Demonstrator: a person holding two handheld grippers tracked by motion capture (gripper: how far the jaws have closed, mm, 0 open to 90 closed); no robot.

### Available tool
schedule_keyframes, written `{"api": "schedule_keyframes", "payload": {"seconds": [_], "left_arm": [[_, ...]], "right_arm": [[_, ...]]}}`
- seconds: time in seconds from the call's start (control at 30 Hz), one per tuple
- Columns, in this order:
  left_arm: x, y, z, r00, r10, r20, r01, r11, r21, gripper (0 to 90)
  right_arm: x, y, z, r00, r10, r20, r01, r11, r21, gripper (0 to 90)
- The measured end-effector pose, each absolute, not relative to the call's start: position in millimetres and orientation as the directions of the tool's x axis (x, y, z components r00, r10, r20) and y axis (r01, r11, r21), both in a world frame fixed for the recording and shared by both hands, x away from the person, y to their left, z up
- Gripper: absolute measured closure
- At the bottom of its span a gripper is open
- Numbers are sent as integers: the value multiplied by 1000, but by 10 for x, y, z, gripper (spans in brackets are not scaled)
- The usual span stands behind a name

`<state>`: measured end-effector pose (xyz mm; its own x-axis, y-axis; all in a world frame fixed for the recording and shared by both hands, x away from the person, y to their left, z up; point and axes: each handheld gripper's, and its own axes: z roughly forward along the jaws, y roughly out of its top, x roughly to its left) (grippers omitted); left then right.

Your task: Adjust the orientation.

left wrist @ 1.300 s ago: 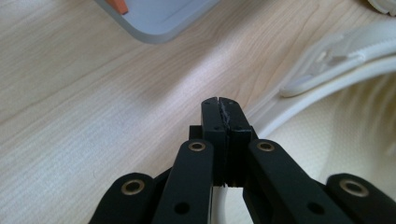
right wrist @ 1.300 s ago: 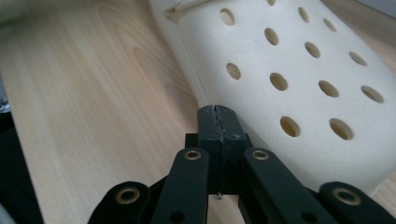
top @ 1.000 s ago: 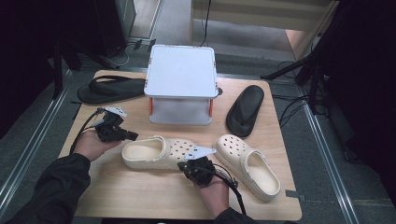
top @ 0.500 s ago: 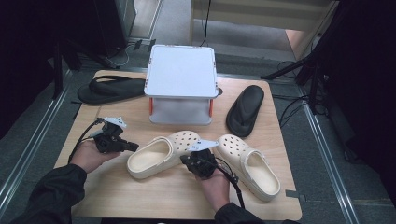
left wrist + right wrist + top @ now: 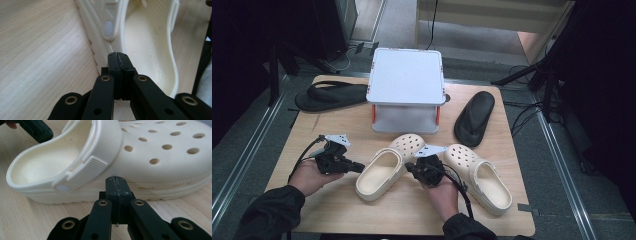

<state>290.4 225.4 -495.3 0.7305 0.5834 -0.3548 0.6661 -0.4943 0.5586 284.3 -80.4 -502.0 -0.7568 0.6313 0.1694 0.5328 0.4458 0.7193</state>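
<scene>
Both grippers closed, holding nothing: left gripper (image 5: 357, 167) and right gripper (image 5: 412, 168) press opposite sides of the near-centre cream clog (image 5: 384, 172). Risk: uneven push spins it into 2nd clog (image 5: 479, 177).

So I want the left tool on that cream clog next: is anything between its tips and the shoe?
Nothing visible: the shut left tool sits right at the cream clog, by its heel-end rim, with no object between.

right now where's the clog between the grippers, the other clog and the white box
clog between the grippers (image 5: 382, 177), high view, footbed
other clog (image 5: 484, 182), high view, footbed
white box (image 5: 406, 76), high view, lid
</scene>
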Motion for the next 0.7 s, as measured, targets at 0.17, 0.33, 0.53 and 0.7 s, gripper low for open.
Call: {"api": "schedule_keyframes", "payload": {"seconds": [0.17,0.33,0.53,0.7], "left_arm": [[2875,2162,-4952,745,558,-365,656,-516,550,900],[2837,2094,-4952,751,550,-366,651,-524,550,900],[2781,2073,-4937,755,530,-385,647,-510,566,900],[2770,2130,-4880,745,547,-381,650,-469,599,900]], "right_arm": [[2867,-778,-5021,-759,629,167,532,452,716,900],[2904,-766,-5033,-760,628,166,532,456,713,900],[2930,-738,-5022,-760,627,169,536,459,709,900],[2951,-701,-5012,-763,628,154,518,453,726,900]]}}
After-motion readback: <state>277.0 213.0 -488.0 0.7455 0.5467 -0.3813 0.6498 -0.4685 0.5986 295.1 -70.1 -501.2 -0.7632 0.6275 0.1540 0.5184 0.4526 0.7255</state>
